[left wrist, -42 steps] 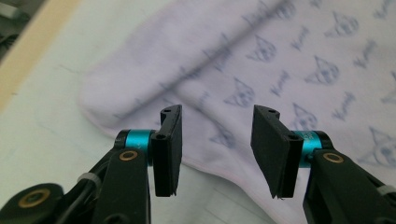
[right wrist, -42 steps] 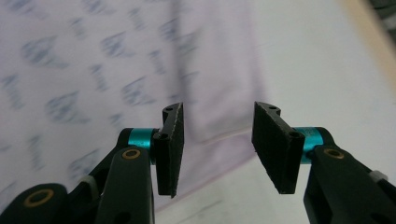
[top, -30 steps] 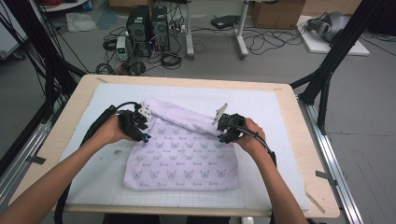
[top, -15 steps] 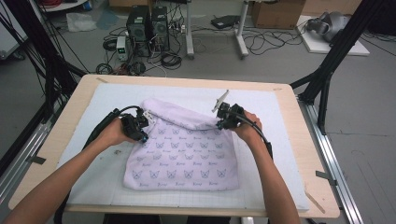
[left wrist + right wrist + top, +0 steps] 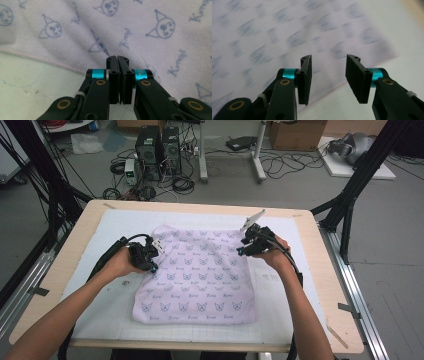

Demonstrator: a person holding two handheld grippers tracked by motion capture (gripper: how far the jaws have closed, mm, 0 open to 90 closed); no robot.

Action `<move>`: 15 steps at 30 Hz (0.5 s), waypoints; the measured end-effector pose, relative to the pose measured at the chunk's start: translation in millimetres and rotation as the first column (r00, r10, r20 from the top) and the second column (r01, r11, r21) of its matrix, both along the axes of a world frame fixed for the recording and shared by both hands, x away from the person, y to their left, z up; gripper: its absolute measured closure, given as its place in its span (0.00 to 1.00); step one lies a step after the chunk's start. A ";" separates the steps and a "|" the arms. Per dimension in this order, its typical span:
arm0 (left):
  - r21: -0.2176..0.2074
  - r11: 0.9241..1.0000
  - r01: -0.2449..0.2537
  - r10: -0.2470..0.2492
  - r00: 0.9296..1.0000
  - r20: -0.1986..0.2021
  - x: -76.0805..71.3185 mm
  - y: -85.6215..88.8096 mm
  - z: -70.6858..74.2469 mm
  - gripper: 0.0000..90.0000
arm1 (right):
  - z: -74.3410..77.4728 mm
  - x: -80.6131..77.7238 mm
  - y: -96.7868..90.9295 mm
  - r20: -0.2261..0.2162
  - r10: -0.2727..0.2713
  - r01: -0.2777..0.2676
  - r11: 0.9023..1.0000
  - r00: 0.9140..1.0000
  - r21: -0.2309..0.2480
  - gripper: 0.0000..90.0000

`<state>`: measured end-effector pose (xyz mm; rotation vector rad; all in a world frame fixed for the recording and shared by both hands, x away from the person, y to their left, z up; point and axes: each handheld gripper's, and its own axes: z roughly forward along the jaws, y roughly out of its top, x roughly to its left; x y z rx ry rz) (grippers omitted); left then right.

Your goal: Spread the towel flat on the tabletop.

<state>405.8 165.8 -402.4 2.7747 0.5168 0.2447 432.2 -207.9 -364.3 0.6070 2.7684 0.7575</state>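
A lavender towel (image 5: 200,280) printed with small cat faces lies spread flat on the white mat (image 5: 280,320). My left gripper (image 5: 151,260) rests at the towel's left edge. In the left gripper view its jaws (image 5: 117,60) are shut pad against pad just over the hem (image 5: 45,58), and I see no cloth between them. My right gripper (image 5: 242,247) hovers at the towel's right edge near the far corner. Its jaws (image 5: 328,67) have just been opening and stand apart with nothing between them. The towel (image 5: 274,32) beneath them is blurred.
The mat covers a wooden table (image 5: 327,285) with bare margins on all sides. Black frame legs (image 5: 350,195) stand to the left and right of the table. Computer towers (image 5: 157,150) and loose cables sit on the floor beyond the far edge.
The folded-over far part of the towel has been laid out flat. My right gripper moved toward the far right corner of the towel. My left hand stayed at the left edge.
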 end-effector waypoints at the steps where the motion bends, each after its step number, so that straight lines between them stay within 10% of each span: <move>1: -0.012 1.000 -0.001 0.001 1.000 -0.014 -0.7 0.3 -0.3 0.98 | -5.5 -4.0 2.5 -0.047 0.054 -0.055 0.998 0.997 -0.025 0.61; 8: -0.023 0.999 0.024 -0.025 1.000 -0.017 -6.4 1.0 2.3 0.98 | -45.3 -18.2 25.0 -0.176 0.196 -0.237 0.938 0.965 -0.255 0.66; 15: -0.034 0.999 0.011 -0.012 1.000 -0.014 -4.8 6.4 4.6 0.98 | -43.1 -15.2 25.5 -0.236 0.162 -0.215 0.950 0.958 -0.224 0.98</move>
